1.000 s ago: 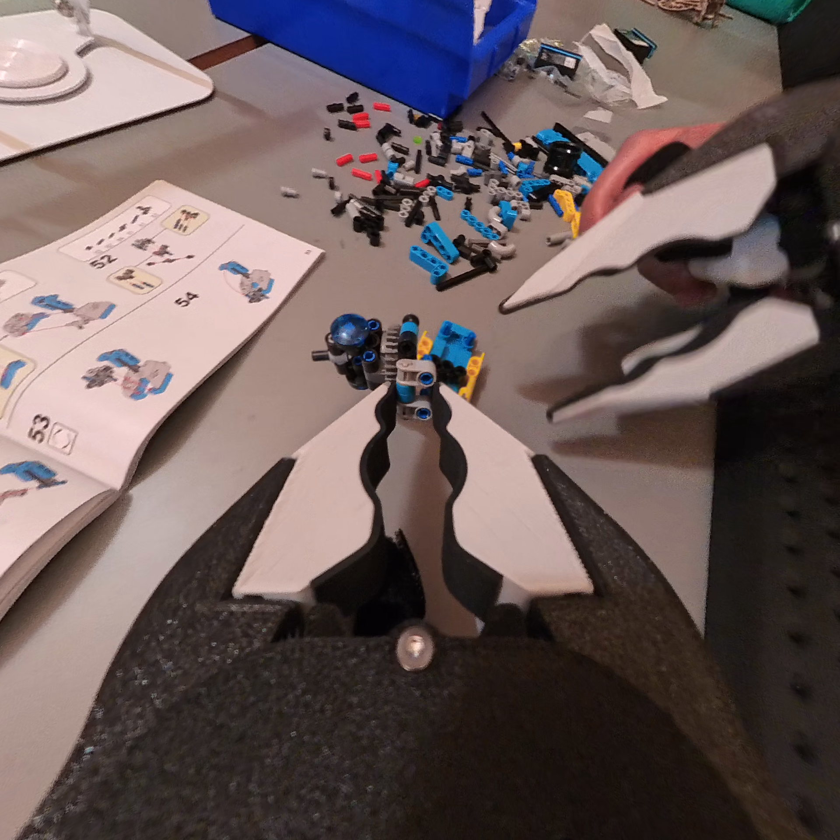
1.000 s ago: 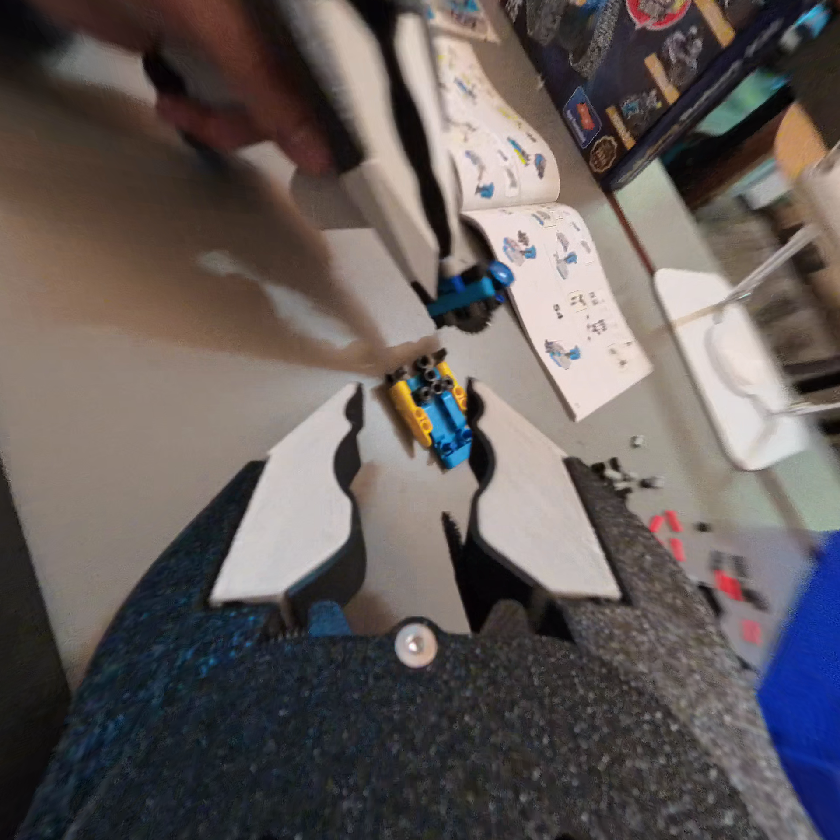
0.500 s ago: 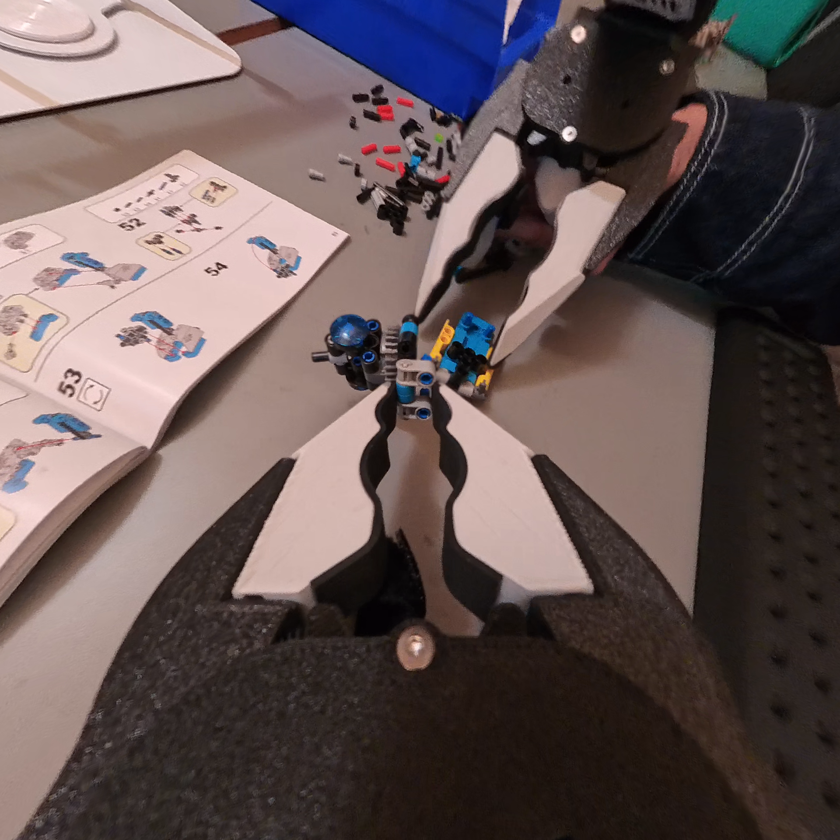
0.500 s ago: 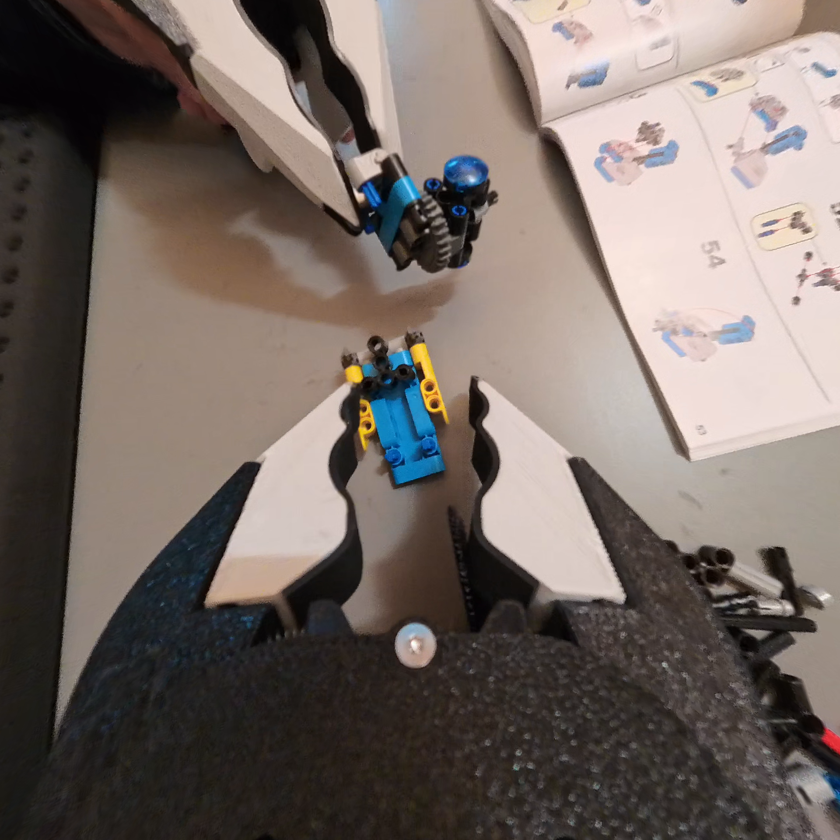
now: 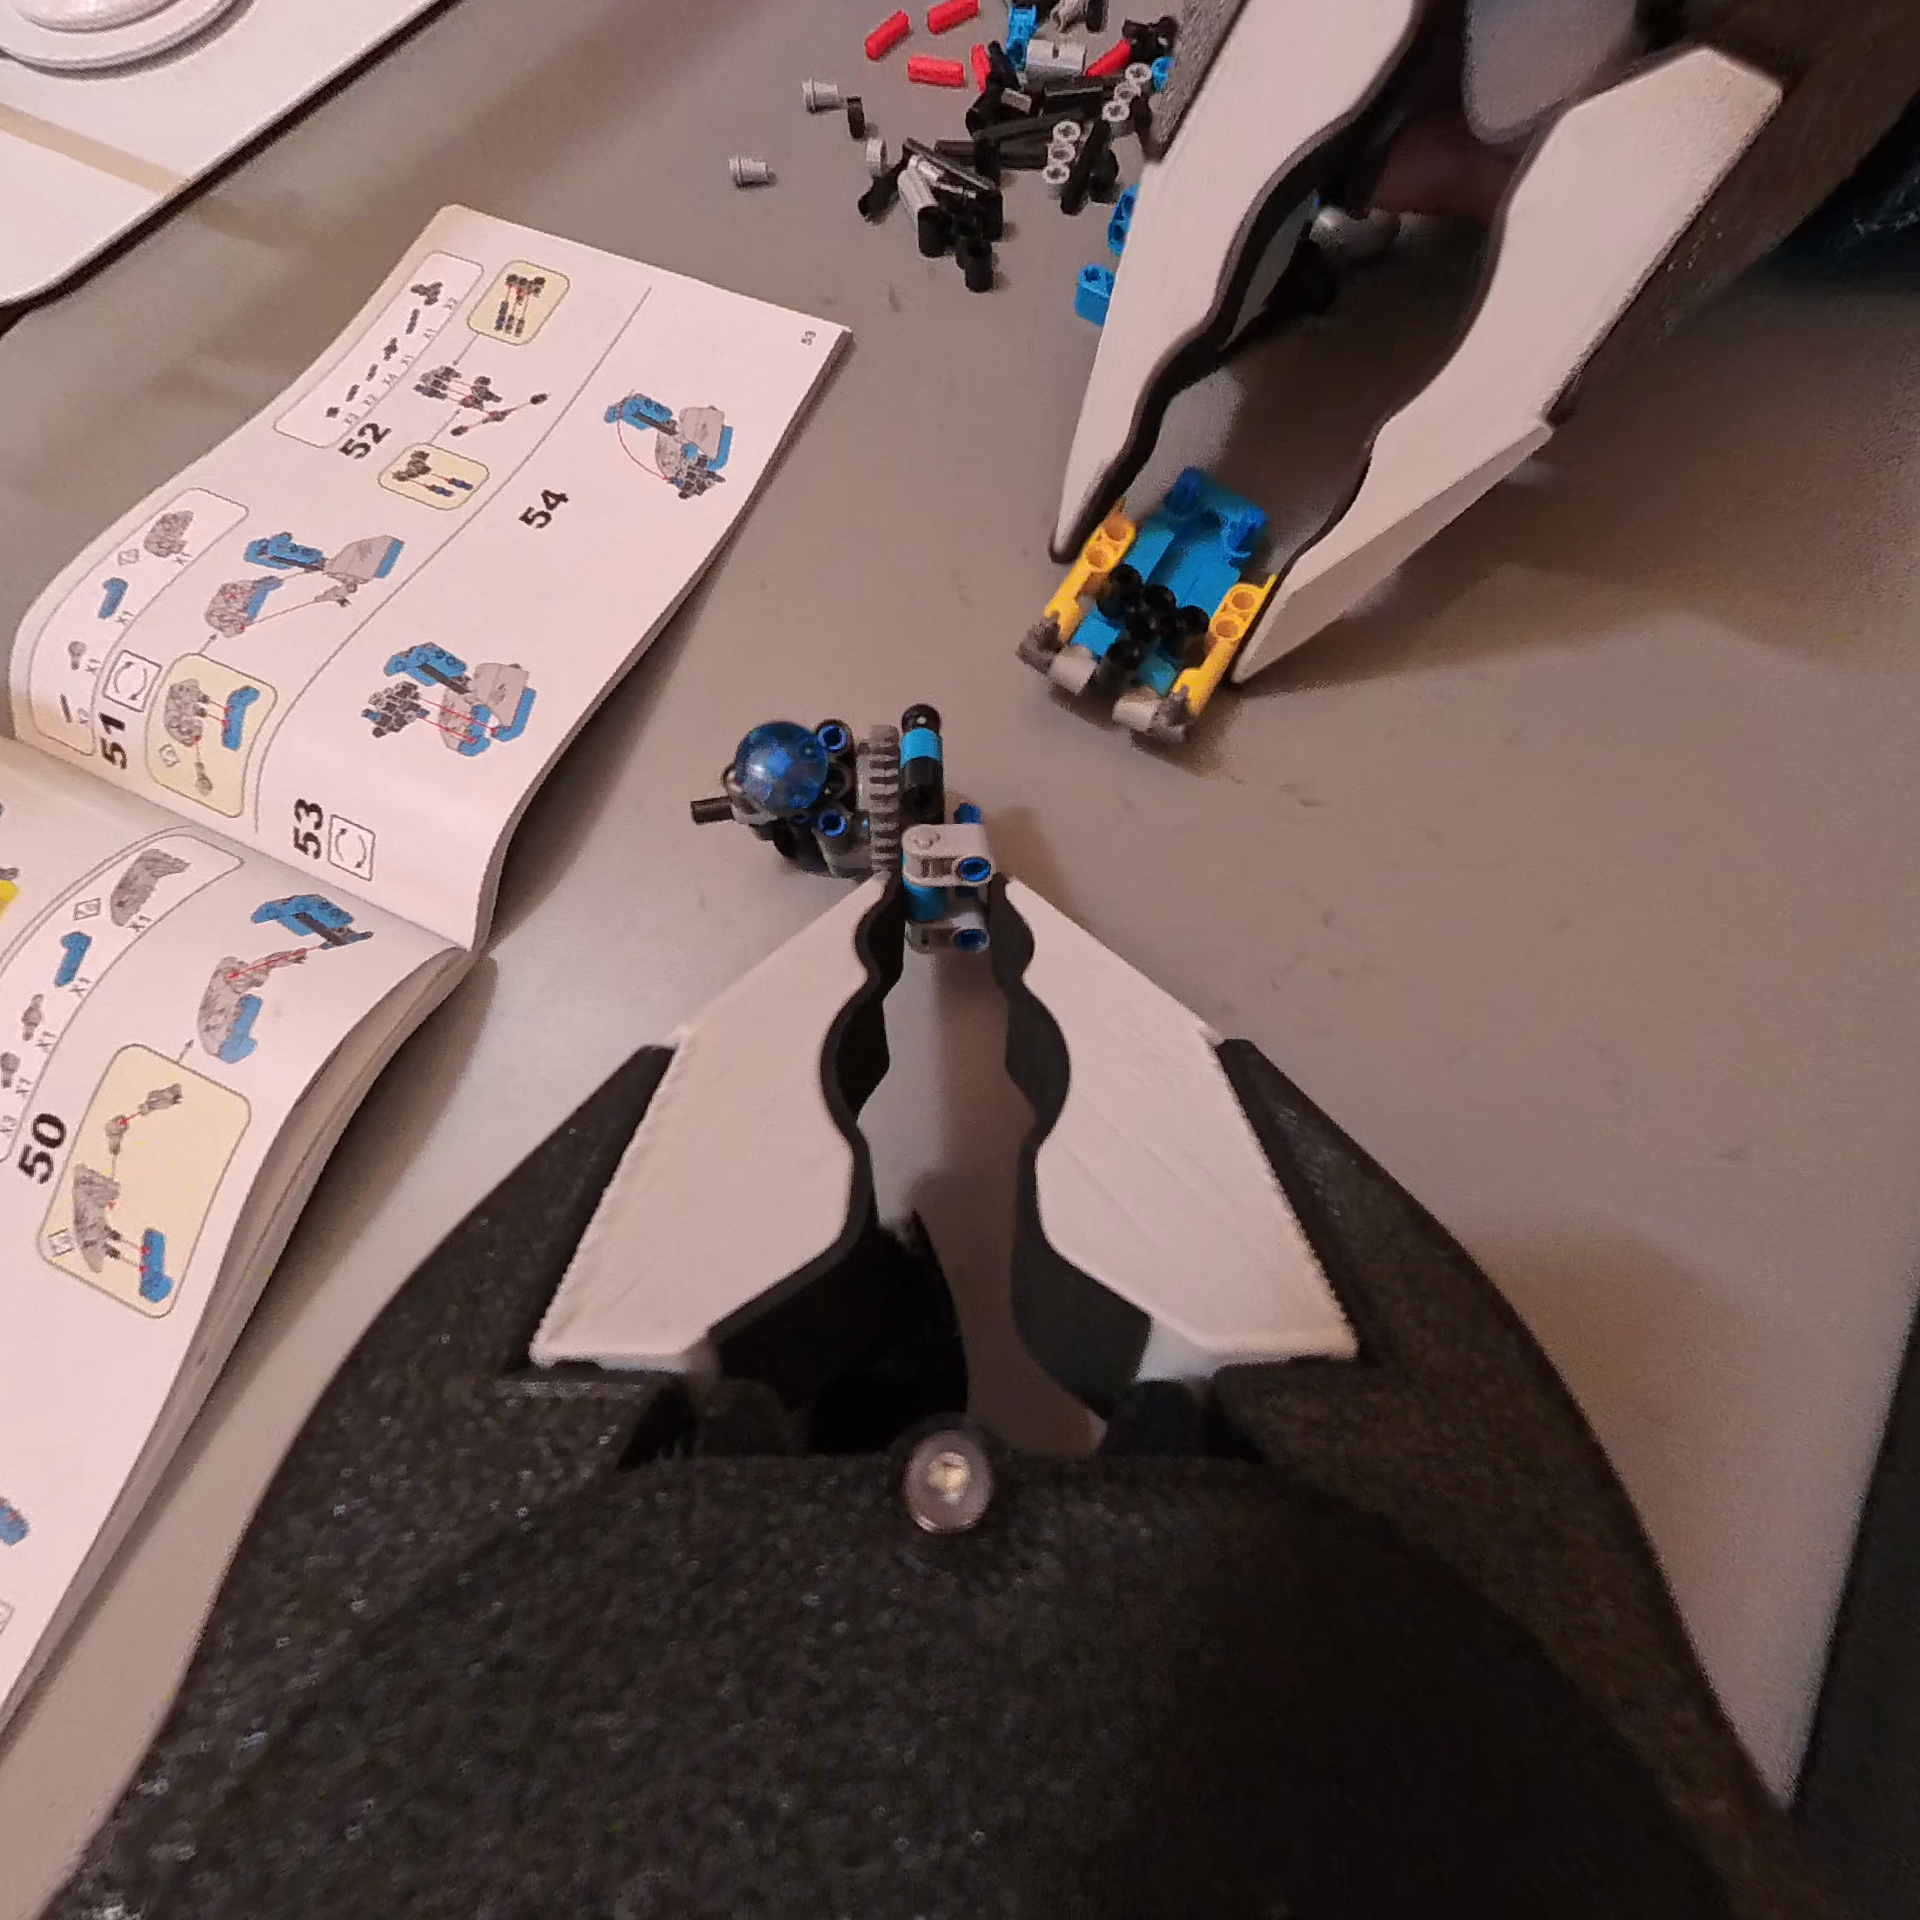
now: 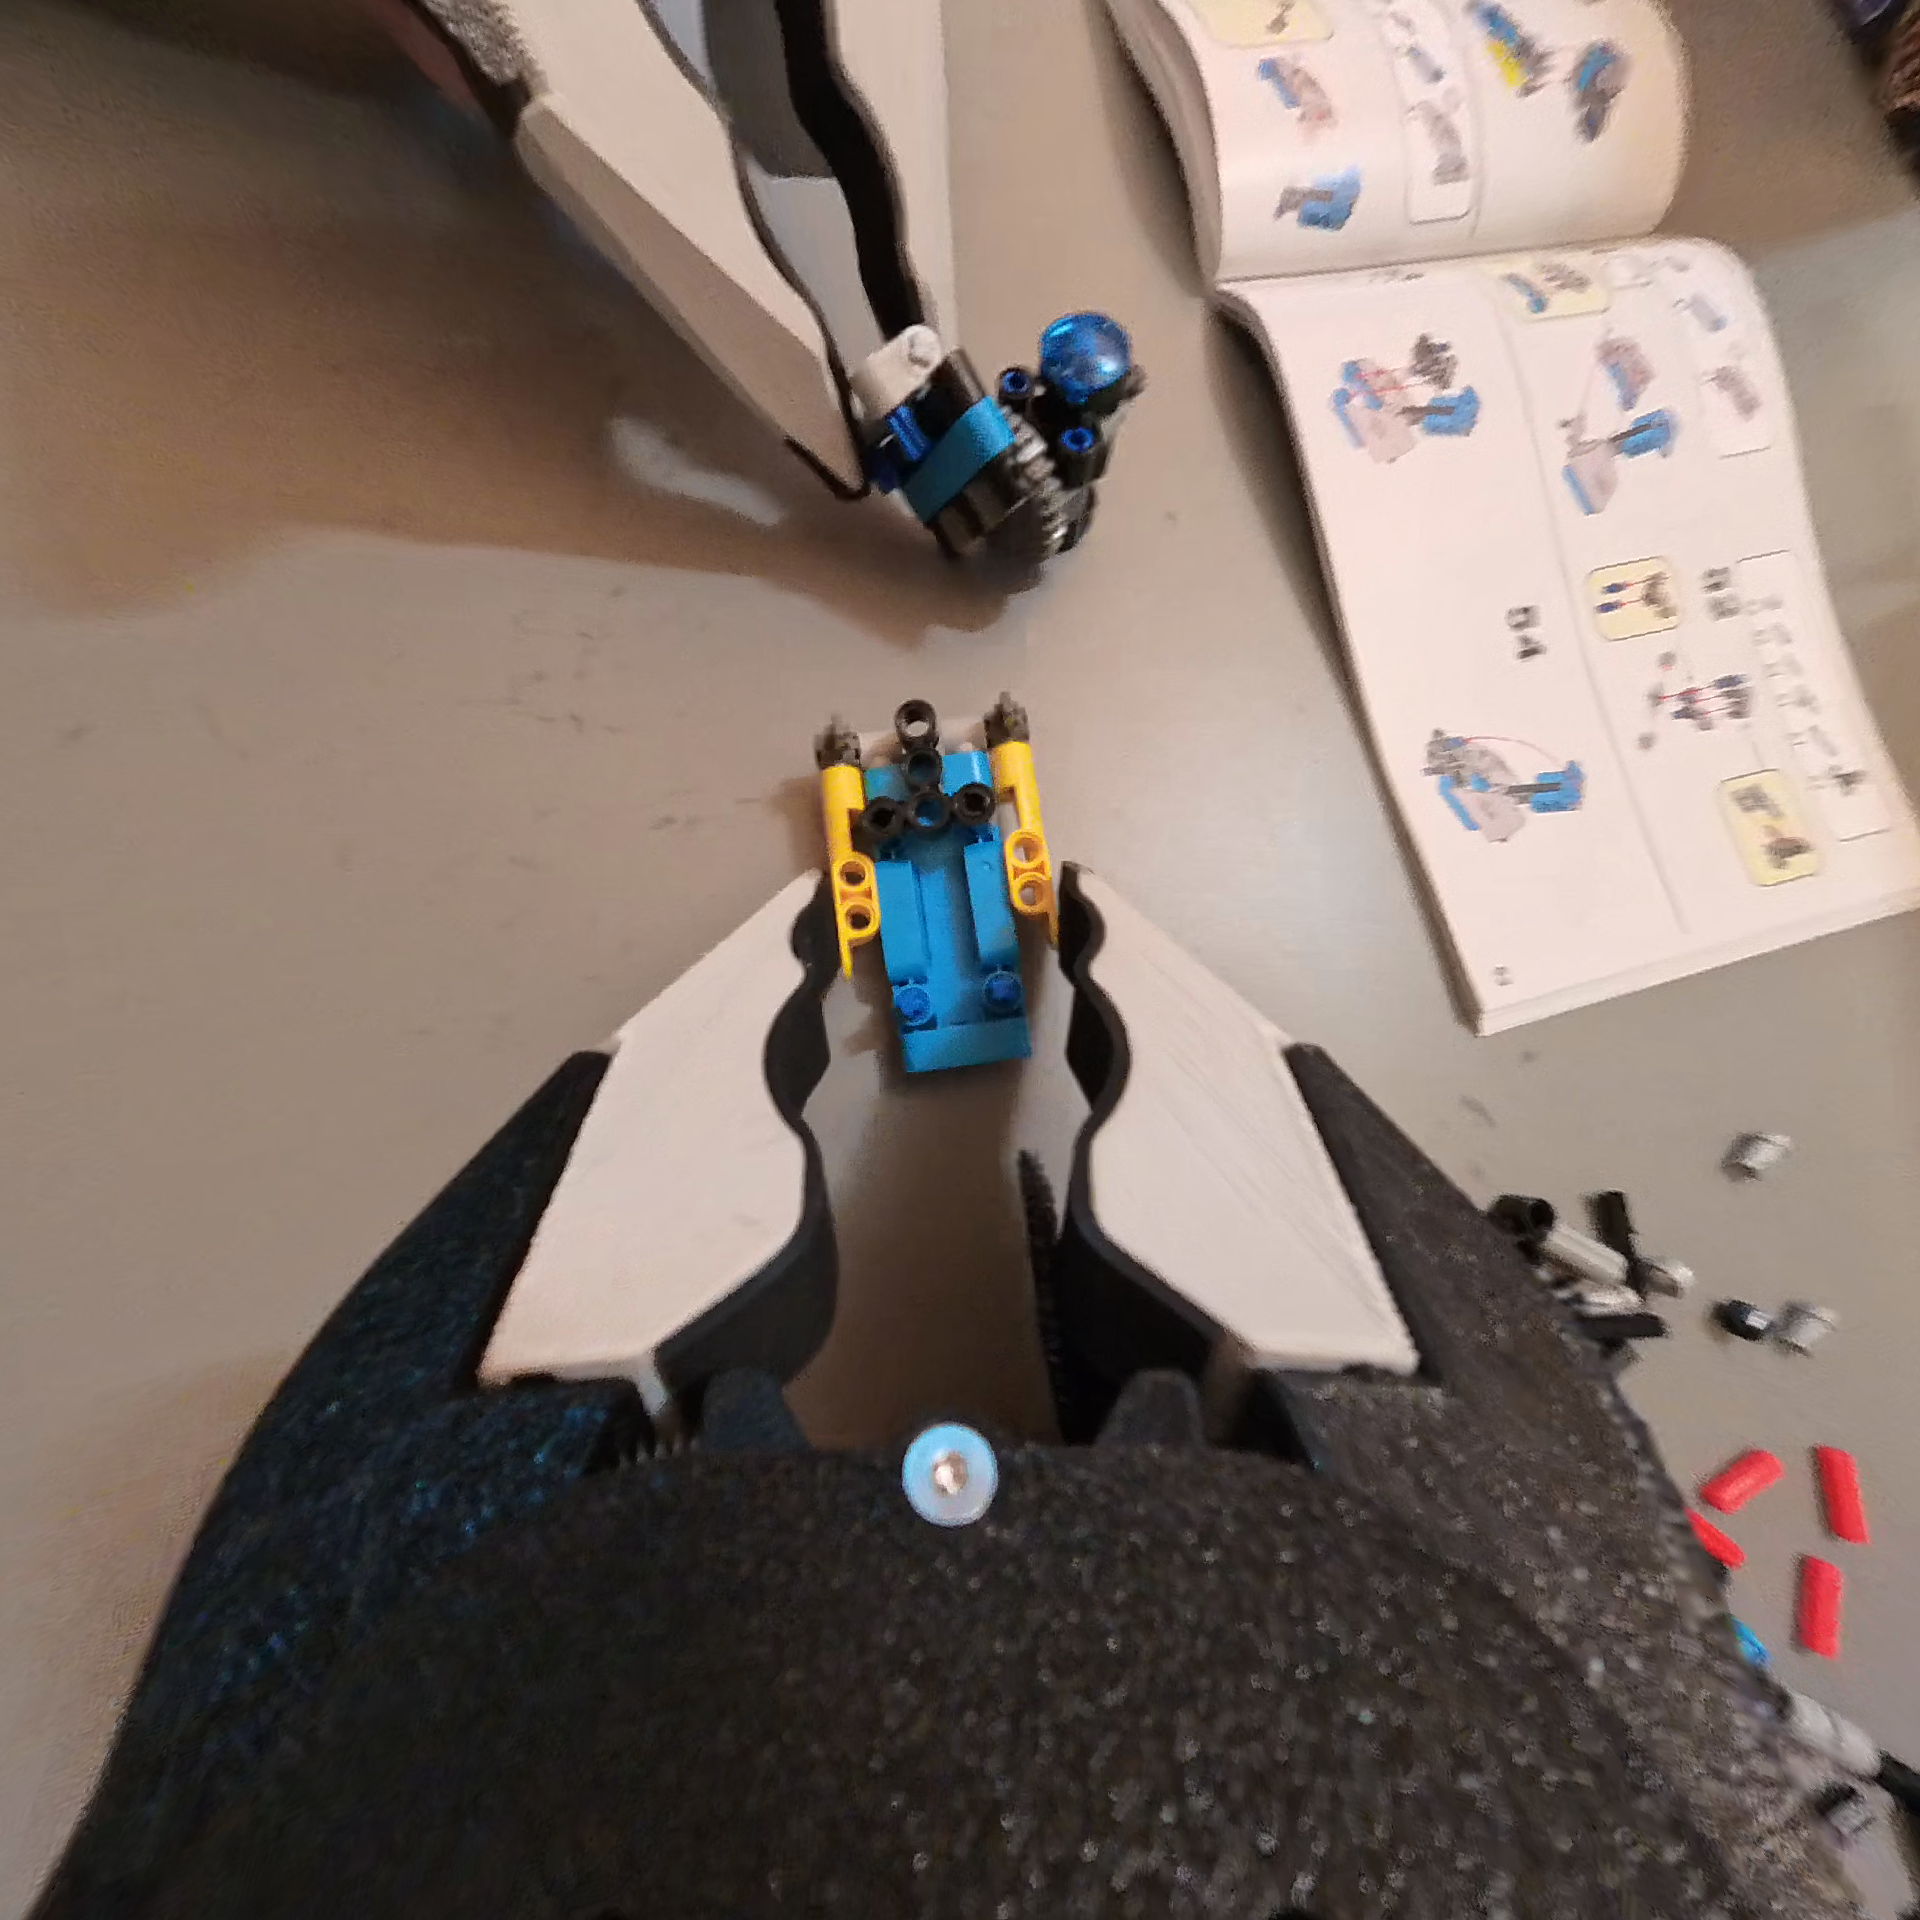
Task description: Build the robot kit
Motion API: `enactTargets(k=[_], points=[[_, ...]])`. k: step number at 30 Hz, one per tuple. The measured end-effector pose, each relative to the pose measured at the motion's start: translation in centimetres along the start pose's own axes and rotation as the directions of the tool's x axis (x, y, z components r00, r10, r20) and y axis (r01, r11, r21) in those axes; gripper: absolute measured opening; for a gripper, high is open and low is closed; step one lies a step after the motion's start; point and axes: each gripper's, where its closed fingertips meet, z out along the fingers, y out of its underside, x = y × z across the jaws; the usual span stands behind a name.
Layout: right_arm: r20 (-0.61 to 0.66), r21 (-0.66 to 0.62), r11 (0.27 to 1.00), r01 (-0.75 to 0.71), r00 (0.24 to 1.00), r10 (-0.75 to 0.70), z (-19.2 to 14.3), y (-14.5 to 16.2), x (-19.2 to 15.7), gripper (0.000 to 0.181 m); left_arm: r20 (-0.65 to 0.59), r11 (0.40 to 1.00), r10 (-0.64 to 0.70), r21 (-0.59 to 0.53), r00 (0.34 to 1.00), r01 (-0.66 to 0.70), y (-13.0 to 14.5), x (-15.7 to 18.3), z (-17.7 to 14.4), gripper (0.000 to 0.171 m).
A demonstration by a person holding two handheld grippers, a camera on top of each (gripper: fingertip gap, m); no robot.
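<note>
My left gripper (image 5: pixel 940 899) is shut on the grey-and-blue end of a small brick assembly (image 5: pixel 831 795) with a blue dome and a grey gear, which is low over the grey table. The same gripper (image 6: pixel 862 426) and assembly (image 6: pixel 1029 447) show at the top of the right wrist view. My right gripper (image 6: pixel 945 894) is closed on a blue-and-yellow brick assembly (image 6: pixel 940 894), with its fingertips against the yellow side beams. In the left wrist view the right gripper (image 5: pixel 1158 603) holds that assembly (image 5: pixel 1153 592) up and to the right of the dome assembly, a short gap apart.
An open instruction booklet (image 5: pixel 416 582) lies left of the left gripper and also shows in the right wrist view (image 6: pixel 1558 623). A pile of loose black, grey, blue and red pieces (image 5: pixel 997 135) lies beyond, with red pins (image 6: pixel 1787 1507) near the right gripper. A white board (image 5: pixel 156 83) is far left. Some 8 cm of space lies between my two pairs of fingers.
The right gripper's fingers have closed in on the blue-and-yellow assembly. The two assemblies, side by side before, now stand apart. The left gripper keeps its hold.
</note>
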Motion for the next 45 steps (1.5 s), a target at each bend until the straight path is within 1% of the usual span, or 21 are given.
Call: enactTargets(k=[2, 5, 8, 10, 11, 15, 17, 20, 23, 25, 27, 28, 29, 31, 32, 33, 35, 39, 40, 41, 45], points=[[-0.109, 0.033, 0.998, 0.045, 0.993, -0.041, -0.4, -0.6, 0.7, 0.042, -0.004, 1.000, -0.023, -0.008, 1.000, 0.023, 0.1, 0.0, 0.0, 0.016], [-0.276, 0.104, 0.989, 0.108, 0.958, -0.075, -1.7, -2.6, 1.5, 0.042, -0.010, 0.998, -0.062, -0.010, 0.998, 0.062, 0.2, -0.1, -0.1, 0.026], [-0.392, 0.120, 0.973, 0.199, 0.909, -0.137, -2.7, -4.7, 1.1, 0.043, -0.030, 0.990, -0.125, 0.055, 0.992, 0.127, -1.1, -0.6, -1.5, 0.030], [-0.436, 0.158, 0.967, 0.201, 0.892, -0.114, -3.2, -6.1, 0.9, 0.042, -0.053, 0.975, -0.159, 0.146, 0.986, 0.165, -2.8, -0.9, -3.2, 0.030], [-0.452, 0.186, 0.965, 0.185, 0.888, -0.083, -3.5, -6.8, 0.9, 0.042, -0.097, 0.963, -0.166, 0.198, 0.981, 0.182, -3.7, -0.5, -4.1, 0.030], [-0.465, 0.291, 0.947, 0.139, 0.885, 0.013, -4.5, -9.1, 0.4, 0.042, -0.343, 0.893, -0.184, 0.333, 0.921, 0.303, -6.7, 2.5, -6.5, 0.030], [-0.491, 0.305, 0.940, 0.153, 0.871, 0.018, -4.8, -9.9, 0.1, 0.042, -0.405, 0.863, -0.202, 0.356, 0.892, 0.357, -7.4, 3.1, -6.7, 0.030], [-0.558, 0.296, 0.934, 0.200, 0.830, -0.001, -5.0, -10.8, -0.3, 0.042, -0.450, 0.833, -0.238, 0.361, 0.861, 0.419, -7.7, 3.2, -6.4, 0.029], [-0.635, 0.277, 0.926, 0.255, 0.772, -0.023, -5.4, -11.4, -0.2, 0.042, -0.481, 0.804, -0.257, 0.374, 0.838, 0.462, -7.9, 2.9, -6.5, 0.019], [-0.618, 0.297, 0.924, 0.241, 0.786, -0.006, -5.3, -11.4, -0.4, 0.042, -0.488, 0.809, -0.252, 0.368, 0.835, 0.459, -7.7, 2.8, -6.5, 0.018], [-0.541, 0.362, 0.912, 0.193, 0.840, 0.037, -5.1, -11.1, -0.7, 0.041, -0.440, 0.842, -0.221, 0.364, 0.870, 0.399, -7.3, 2.6, -6.3, 0.018], [-0.460, 0.413, 0.899, 0.147, 0.886, 0.067, -5.1, -11.0, -1.2, 0.044, -0.393, 0.867, -0.190, 0.363, 0.900, 0.341, -6.9, 2.4, -6.1, 0.018], [-0.364, 0.457, 0.885, 0.088, 0.926, 0.096, -5.2, -10.9, -1.7, 0.051, -0.334, 0.895, -0.143, 0.357, 0.931, 0.266, -6.4, 2.3, -5.8, 0.014], [-0.217, 0.519, 0.855, -0.006, 0.966, 0.139, -6.0, -10.8, -2.0, 0.054, -0.198, 0.940, -0.013, 0.332, 0.980, 0.080, -5.4, 2.1, -5.3, 0.010], [-0.164, 0.531, 0.847, -0.030, 0.977, 0.138, -6.2, -10.7, -2.2, 0.050, -0.148, 0.947, 0.066, 0.322, 0.987, -0.015, -5.1, 2.3, -5.2, 0.010], [-0.149, 0.523, 0.852, -0.028, 0.981, 0.123, -6.2, -10.5, -2.2, 0.050, -0.117, 0.943, 0.143, 0.316, 0.983, -0.099, -4.9, 2.8, -5.1, 0.010], [-0.217, 0.458, 0.889, 0.019, 0.972, 0.091, -5.3, -9.5, -1.2, 0.049, -0.076, 0.929, 0.238, 0.309, 0.968, -0.204, -4.7, 3.6, -4.9, 0.010], [-0.159, 0.396, 0.917, 0.047, 0.987, 0.018, -3.3, -8.4, -2.5, 0.044, -0.086, 0.913, 0.330, 0.284, 0.940, -0.294, -4.0, 5.0, -4.2, 0.010], [-0.136, 0.393, 0.918, 0.054, 0.991, 0.000, -3.1, -8.2, -3.0, 0.040, -0.102, 0.906, 0.352, 0.287, 0.930, -0.312, -3.8, 5.5, -4.3, 0.010], [-0.101, 0.400, 0.914, 0.060, 0.995, -0.022, -3.1, -8.2, -3.8, 0.034, -0.123, 0.899, 0.372, 0.294, 0.920, -0.324, -3.7, 5.9, -4.4, 0.010], [-0.078, 0.429, 0.900, 0.081, 0.996, -0.052, -3.9, -8.8, -5.0, 0.029, -0.207, 0.889, 0.399, 0.327, 0.893, -0.321, -3.4, 7.0, -5.3, 0.009]])
